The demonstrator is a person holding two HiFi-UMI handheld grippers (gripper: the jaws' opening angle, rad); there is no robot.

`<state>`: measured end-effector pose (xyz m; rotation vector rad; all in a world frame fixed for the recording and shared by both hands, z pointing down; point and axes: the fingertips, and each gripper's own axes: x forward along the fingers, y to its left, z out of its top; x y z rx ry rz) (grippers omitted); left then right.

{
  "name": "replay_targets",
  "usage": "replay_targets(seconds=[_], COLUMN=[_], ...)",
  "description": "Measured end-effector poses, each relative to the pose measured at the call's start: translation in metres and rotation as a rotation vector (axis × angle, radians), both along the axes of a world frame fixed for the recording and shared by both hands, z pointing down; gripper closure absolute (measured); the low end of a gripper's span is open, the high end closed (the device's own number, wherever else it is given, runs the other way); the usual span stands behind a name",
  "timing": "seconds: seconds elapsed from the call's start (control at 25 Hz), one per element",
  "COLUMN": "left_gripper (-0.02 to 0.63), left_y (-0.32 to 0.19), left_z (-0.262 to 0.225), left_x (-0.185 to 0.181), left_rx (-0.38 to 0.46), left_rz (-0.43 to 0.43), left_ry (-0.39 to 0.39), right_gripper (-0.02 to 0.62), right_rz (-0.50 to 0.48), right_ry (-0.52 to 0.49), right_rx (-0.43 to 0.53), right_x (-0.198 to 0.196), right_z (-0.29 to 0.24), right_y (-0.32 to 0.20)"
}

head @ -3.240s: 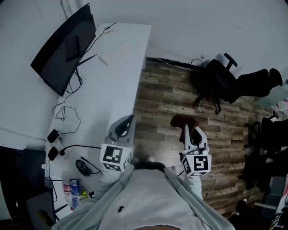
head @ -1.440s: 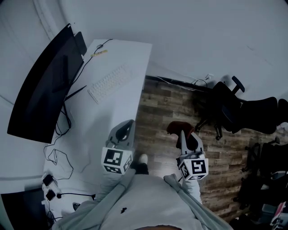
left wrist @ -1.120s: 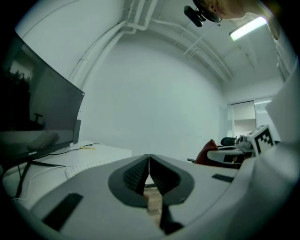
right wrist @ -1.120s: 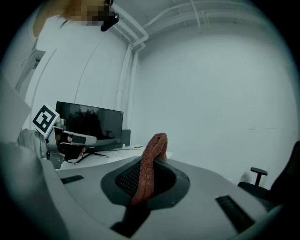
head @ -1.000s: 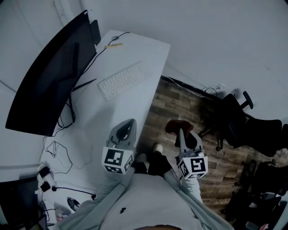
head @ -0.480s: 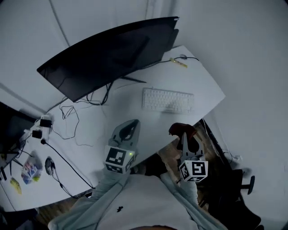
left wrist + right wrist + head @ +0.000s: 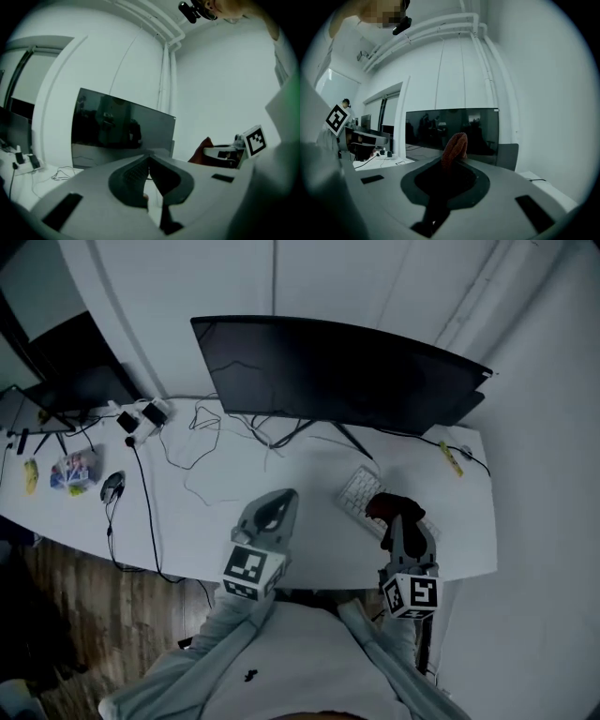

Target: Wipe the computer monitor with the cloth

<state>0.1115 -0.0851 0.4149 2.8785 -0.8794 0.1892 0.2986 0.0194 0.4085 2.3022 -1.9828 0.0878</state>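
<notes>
A wide dark curved monitor (image 7: 342,376) stands at the back of the white desk (image 7: 216,512); it also fills the middle of the left gripper view (image 7: 122,129) and the right gripper view (image 7: 454,129). My right gripper (image 7: 396,517) is shut on a dark red cloth (image 7: 392,506), held over the white keyboard (image 7: 361,491). The cloth (image 7: 454,149) sticks up between the jaws, in front of the screen. My left gripper (image 7: 278,510) hangs over the desk's near part with its jaws together and nothing in them.
Cables (image 7: 202,442) trail across the desk from power adapters (image 7: 141,415) at the back left. A mouse (image 7: 112,486) and a small colourful packet (image 7: 70,470) lie at the far left. A second dark screen (image 7: 80,390) stands left. Wooden floor (image 7: 56,596) shows below.
The head view has swung round from the floor and chairs, so the desk and monitor now lie straight ahead. Both grippers now hang over the desk, the cloth still in the right one.
</notes>
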Motion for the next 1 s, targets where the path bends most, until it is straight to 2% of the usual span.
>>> replay_targets(seconds=[0.24,0.48,0.72,1.0], left_gripper=[0.584,0.584,0.584,0.584], left_y=[-0.003,-0.009,-0.02,-0.044], left_z=[-0.003,-0.003,-0.01,-0.01], left_x=[-0.045,-0.092,-0.114,-0.129], left_rx=[-0.01,-0.006,0.018,0.007], left_rz=[-0.218,-0.341,-0.368,-0.381], left_ry=[0.023,0.007,0.009,0.012], right_gripper=[0.561,0.561,0.561,0.561], right_rz=[-0.219,-0.344,-0.383,-0.405], right_ry=[0.006,-0.02,-0.031,-0.028], right_rx=[0.018,0.015,0.058,0.082], right_x=[-0.02,-0.058,-0.089,-0.11], right_z=[-0.002,-0.001,-0.011,-0.025], right_y=[-0.05,-0.089,-0.112,-0.14])
